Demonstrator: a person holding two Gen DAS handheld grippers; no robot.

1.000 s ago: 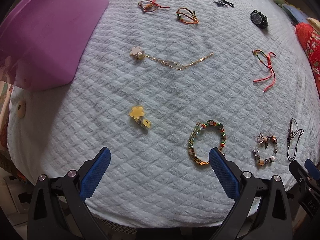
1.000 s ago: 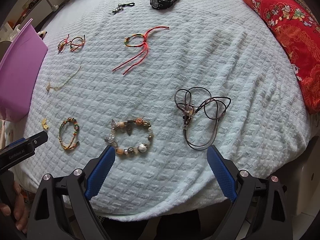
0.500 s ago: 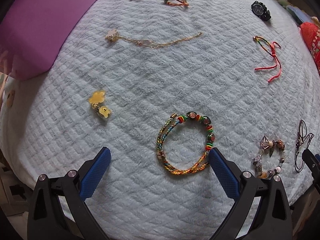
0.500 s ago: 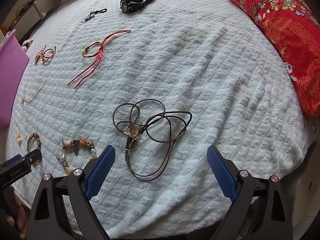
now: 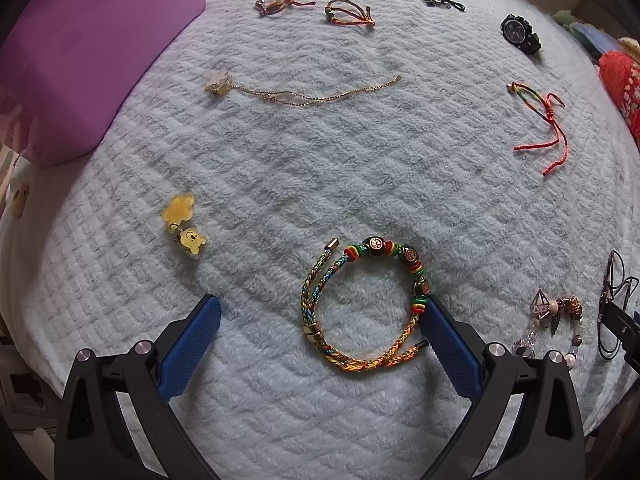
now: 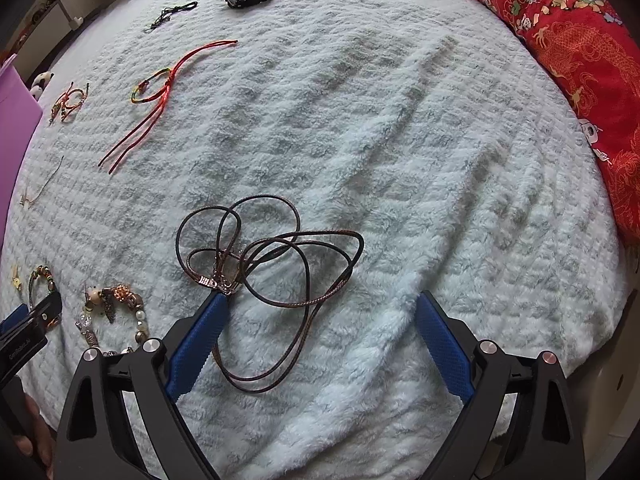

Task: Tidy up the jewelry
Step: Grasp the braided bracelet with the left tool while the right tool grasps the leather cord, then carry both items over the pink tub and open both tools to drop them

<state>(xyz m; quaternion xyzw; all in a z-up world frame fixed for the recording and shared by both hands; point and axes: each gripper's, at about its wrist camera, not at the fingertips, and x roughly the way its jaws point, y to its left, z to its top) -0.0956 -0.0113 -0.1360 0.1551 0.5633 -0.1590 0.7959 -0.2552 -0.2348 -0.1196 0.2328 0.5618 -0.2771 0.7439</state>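
Jewelry lies spread on a pale quilted bedspread [image 5: 320, 160]. My left gripper [image 5: 320, 312] is open and empty, low over a multicolour braided bracelet [image 5: 360, 308] that lies between its jaws; the right finger [image 5: 448, 344] touches its edge. My right gripper [image 6: 320, 308] is open and empty over a tangled brown cord necklace [image 6: 272, 272]; its left finger [image 6: 196, 344] is at the clasp. A beaded charm bracelet [image 5: 552, 328] lies between the two, also in the right wrist view [image 6: 112, 316].
A purple box [image 5: 80, 48] stands at the back left. A yellow bear charm [image 5: 184, 224], a gold chain [image 5: 304, 94], two woven bracelets [image 5: 312, 8], a red string bracelet [image 5: 540, 120] and a black watch [image 5: 520, 34] lie farther back. A red embroidered pillow [image 6: 580, 60] is at the right.
Both grippers moved forward and down over the bed. The braided bracelet now lies between the left jaws, and the cord necklace sits between the right jaws. Nothing was grasped.
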